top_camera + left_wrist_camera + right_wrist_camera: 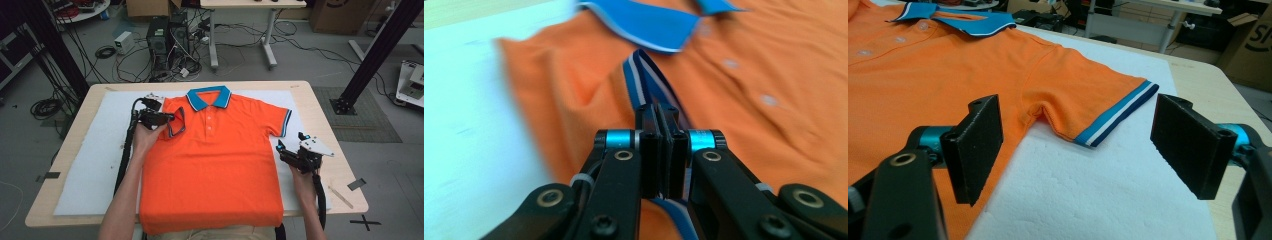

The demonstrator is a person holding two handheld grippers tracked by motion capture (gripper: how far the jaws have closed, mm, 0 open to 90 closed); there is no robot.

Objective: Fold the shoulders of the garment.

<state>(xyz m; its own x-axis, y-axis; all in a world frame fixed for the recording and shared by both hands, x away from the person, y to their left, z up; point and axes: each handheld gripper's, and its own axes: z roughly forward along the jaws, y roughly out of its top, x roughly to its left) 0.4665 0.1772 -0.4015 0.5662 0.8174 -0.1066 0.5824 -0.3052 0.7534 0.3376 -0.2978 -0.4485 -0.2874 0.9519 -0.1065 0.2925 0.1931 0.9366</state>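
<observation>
**Left sleeve folded in, right sleeve flat**

Orange polo shirt (215,160) lies face up on a white foam pad (95,165) covering the wooden desk (345,197); blue collar (209,97) toward the far edge, hem hanging over the near edge. Left gripper (167,118) at the shirt's left shoulder, jaws closed on the striped cuff (644,82) of the left sleeve, which is folded over onto the chest beside the button placket. Right gripper (290,147) near the shirt's right side, just below the right sleeve (1088,97), jaws spread wide and holding nothing. That sleeve lies flat on the pad, its striped cuff showing between the jaws. Floor beyond: cables, computer tower (159,40), second table.
</observation>
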